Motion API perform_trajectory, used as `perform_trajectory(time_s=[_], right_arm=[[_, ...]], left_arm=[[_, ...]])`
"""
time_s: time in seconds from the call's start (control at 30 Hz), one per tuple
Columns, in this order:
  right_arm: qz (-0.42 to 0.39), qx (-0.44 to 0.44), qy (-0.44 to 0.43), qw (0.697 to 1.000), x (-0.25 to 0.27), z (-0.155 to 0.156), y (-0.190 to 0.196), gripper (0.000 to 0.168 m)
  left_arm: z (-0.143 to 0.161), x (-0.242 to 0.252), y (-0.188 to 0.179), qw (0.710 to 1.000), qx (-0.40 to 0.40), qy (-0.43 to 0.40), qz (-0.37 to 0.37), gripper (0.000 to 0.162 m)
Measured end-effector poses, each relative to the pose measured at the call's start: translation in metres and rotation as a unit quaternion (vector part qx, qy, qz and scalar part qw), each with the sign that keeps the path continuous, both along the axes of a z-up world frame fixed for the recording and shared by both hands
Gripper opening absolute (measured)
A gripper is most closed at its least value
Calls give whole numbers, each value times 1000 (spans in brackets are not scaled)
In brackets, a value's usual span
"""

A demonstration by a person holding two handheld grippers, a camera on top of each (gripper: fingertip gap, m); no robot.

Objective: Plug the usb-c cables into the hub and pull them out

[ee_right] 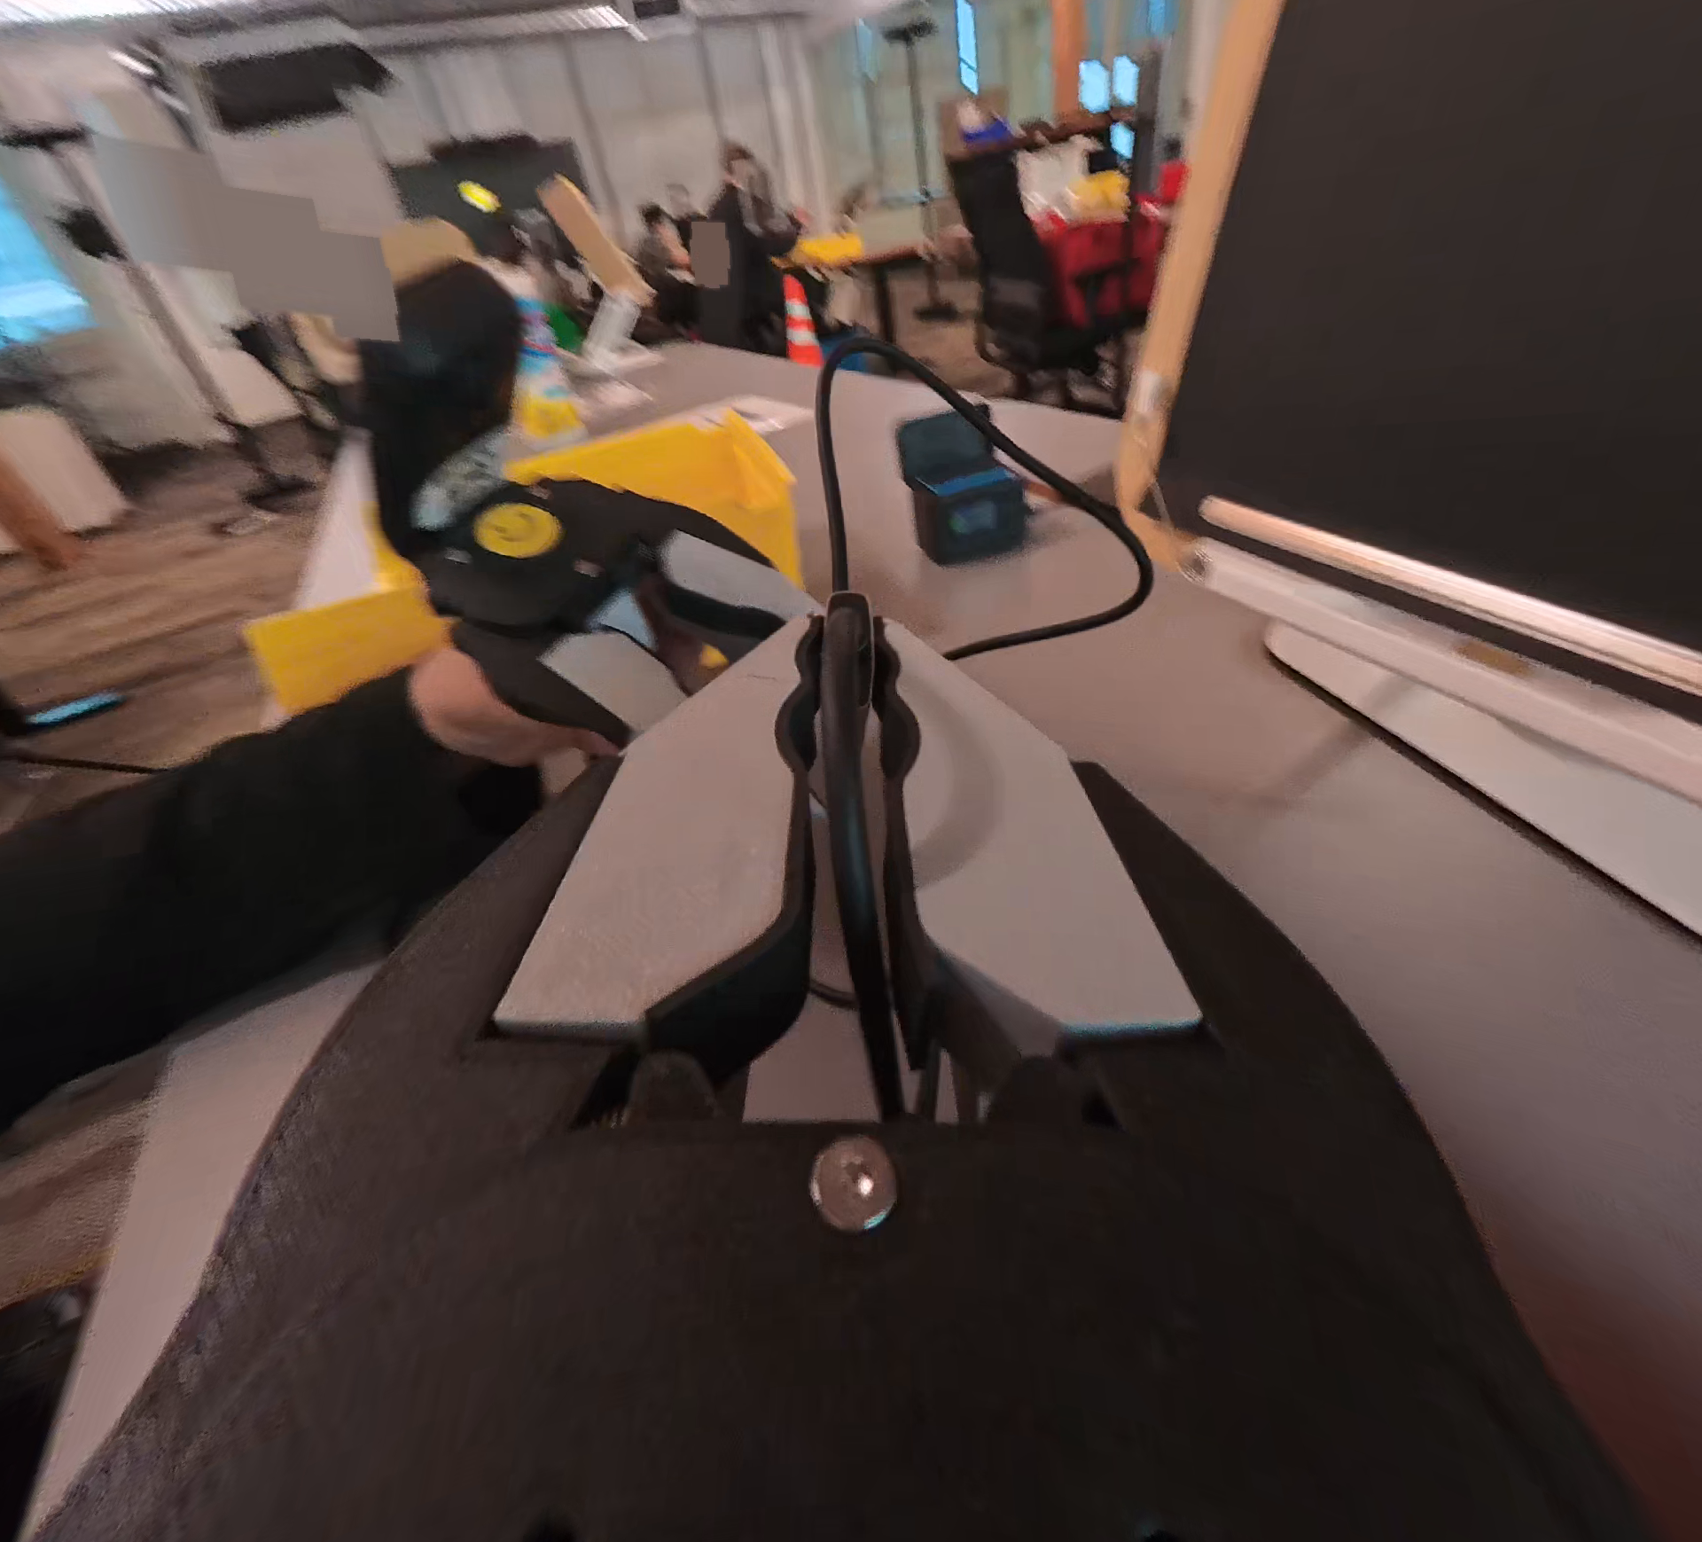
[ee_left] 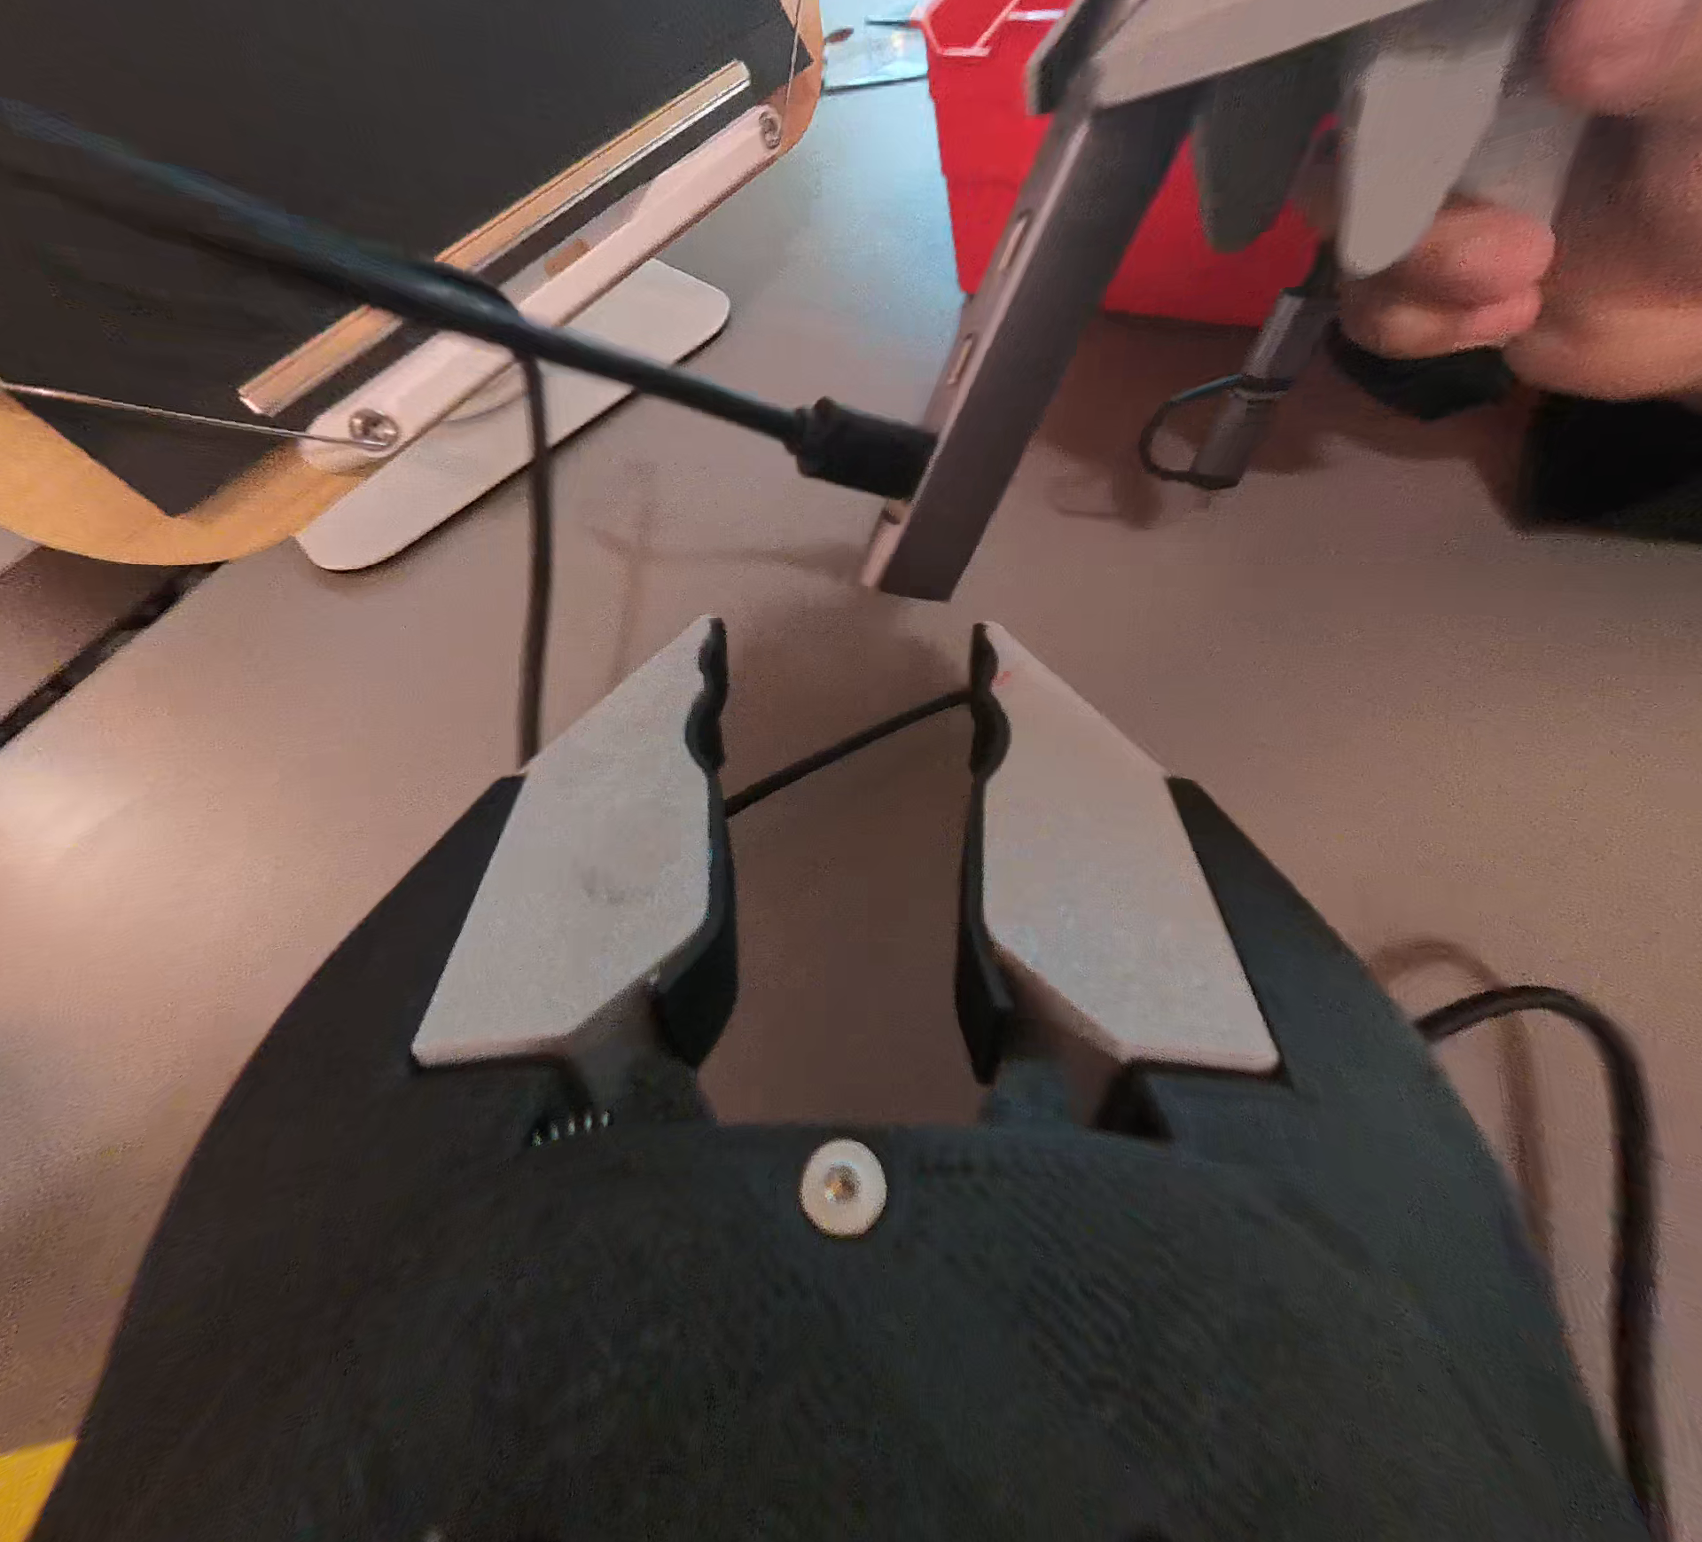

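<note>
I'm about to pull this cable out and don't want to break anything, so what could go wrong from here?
1. The right gripper holds the hub by its upper end only, tilted above the table. Tugging the black plug sideways could twist or slip the hub.
2. The left gripper is open, short of the plug, with a thin cable lying between its fingers. Closing here might catch that instead.

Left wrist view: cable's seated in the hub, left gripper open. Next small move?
Probably lift the left gripper forward to straddle the black plug, then close. Its jaws stand open and empty just below the plug, which sits in the hub, and the right gripper clamps the hub.
</note>
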State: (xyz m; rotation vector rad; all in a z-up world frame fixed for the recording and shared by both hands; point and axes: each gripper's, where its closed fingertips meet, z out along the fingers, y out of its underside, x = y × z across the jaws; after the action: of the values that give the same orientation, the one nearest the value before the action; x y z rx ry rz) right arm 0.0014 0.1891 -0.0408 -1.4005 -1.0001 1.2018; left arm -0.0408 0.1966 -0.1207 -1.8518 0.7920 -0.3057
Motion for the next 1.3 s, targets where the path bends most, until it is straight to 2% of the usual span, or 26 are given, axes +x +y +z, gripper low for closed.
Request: perform_trajectory(time_s=[0.07,0.2,0.3,0.37,0.47,0.5,0.6,0.73,0.8,0.9,1.03,1.13,1.2,1.3], right_arm=[[42,-2,39,998,1,13,-13,6],[98,-20,57,993,-1,16,-26,6],[104,-39,76,991,1,17,-23,6],[55,-53,52,996,-1,7,-6,14],[-42,-26,10,999,4,-5,18,42],[-76,-10,5,997,8,-5,26,47],[-151,48,-4,987,22,4,37,51],[-182,122,-12,976,22,16,27,52],[-142,150,-20,978,8,15,7,51],[-63,168,-62,982,-19,-4,-22,38],[-44,164,-94,981,-37,-23,-31,29],[-55,141,-120,981,-38,-36,-22,21],[-36,111,-110,987,-37,-35,-24,9],[-31,72,-65,995,-32,-22,-21,8]], left_arm=[[6,10,-5,999,-4,-39,-27,57],[37,40,-28,986,41,-110,-118,24],[38,39,-28,989,55,-86,-110,18],[31,32,-21,994,53,-50,-81,14],[15,17,-8,998,55,22,-25,8],[13,13,-5,998,55,35,-11,8],[13,2,1,998,44,34,26,7],[4,-16,9,996,20,51,75,6],[-1,-14,9,996,11,57,75,6],[-3,-5,8,994,16,82,65,6],[-1,18,0,994,30,104,30,6],[0,28,-3,990,46,131,22,6],[1,29,-2,990,48,131,29,7],[11,29,-1,994,60,89,32,7]])
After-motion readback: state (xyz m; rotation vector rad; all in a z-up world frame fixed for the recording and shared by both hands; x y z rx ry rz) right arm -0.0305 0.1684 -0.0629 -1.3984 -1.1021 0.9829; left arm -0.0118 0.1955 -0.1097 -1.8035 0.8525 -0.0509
